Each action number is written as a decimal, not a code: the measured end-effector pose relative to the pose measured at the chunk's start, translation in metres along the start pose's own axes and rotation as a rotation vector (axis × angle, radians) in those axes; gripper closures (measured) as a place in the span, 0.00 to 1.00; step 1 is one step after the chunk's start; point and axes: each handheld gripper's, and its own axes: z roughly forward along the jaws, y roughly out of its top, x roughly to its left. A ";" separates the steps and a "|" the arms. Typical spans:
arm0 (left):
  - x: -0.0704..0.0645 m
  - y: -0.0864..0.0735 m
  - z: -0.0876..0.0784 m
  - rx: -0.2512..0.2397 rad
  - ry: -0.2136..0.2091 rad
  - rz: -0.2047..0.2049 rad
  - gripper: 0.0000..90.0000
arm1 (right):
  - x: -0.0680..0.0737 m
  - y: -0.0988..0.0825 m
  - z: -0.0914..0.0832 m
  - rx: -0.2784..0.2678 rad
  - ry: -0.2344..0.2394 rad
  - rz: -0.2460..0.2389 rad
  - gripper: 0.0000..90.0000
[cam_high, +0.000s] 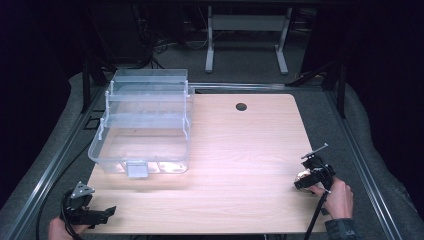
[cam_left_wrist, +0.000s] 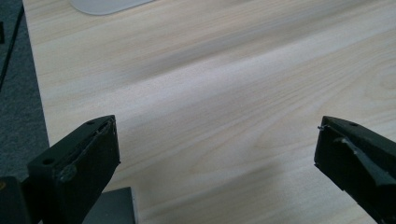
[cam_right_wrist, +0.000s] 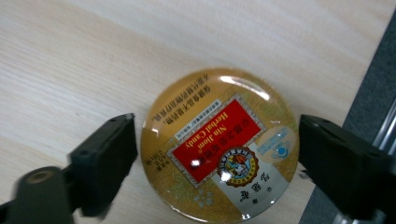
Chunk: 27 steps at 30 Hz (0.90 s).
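**Round candy tin between the jaws of the right gripper; tiered clear box open at the far left**

A round, flat, gold-coloured metal tin (cam_right_wrist: 219, 144) with a red "Herbal Candy" label is seen lying lid-up on the pale wood-grain tabletop (cam_high: 240, 150), near its edge at about 4 o'clock in the high view. The right gripper (cam_right_wrist: 218, 154) is held over the tin, one black jaw at 9 o'clock of the tin and the other at 3 o'clock. The jaws are spread about as wide as the tin; the 9 o'clock jaw lies right at the rim, and a narrow gap is seen at the 3 o'clock jaw, so no clamping is shown. The tin's lid is closed, and its contents are hidden.

A clear plastic organiser box (cam_high: 142, 125) with fold-out tiered trays is placed at about 10 o'clock on the table; its trays are raised and stepped back, and nothing can be made out in the trays or the bottom compartment.

The left gripper (cam_left_wrist: 217, 149) is held at about 7 o'clock, its jaws wide apart over bare wood.
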 end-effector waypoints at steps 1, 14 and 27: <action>0.000 0.001 -0.001 0.000 0.001 -0.001 0.00 | 0.000 -0.001 -0.003 -0.021 0.005 0.004 0.13; 0.009 0.027 -0.026 -0.002 -0.002 -0.006 0.00 | 0.033 0.008 -0.025 -0.133 0.058 -0.066 0.00; 0.024 0.079 -0.043 -0.010 -0.018 0.050 0.00 | 0.073 0.014 -0.024 -0.182 0.090 -0.148 0.00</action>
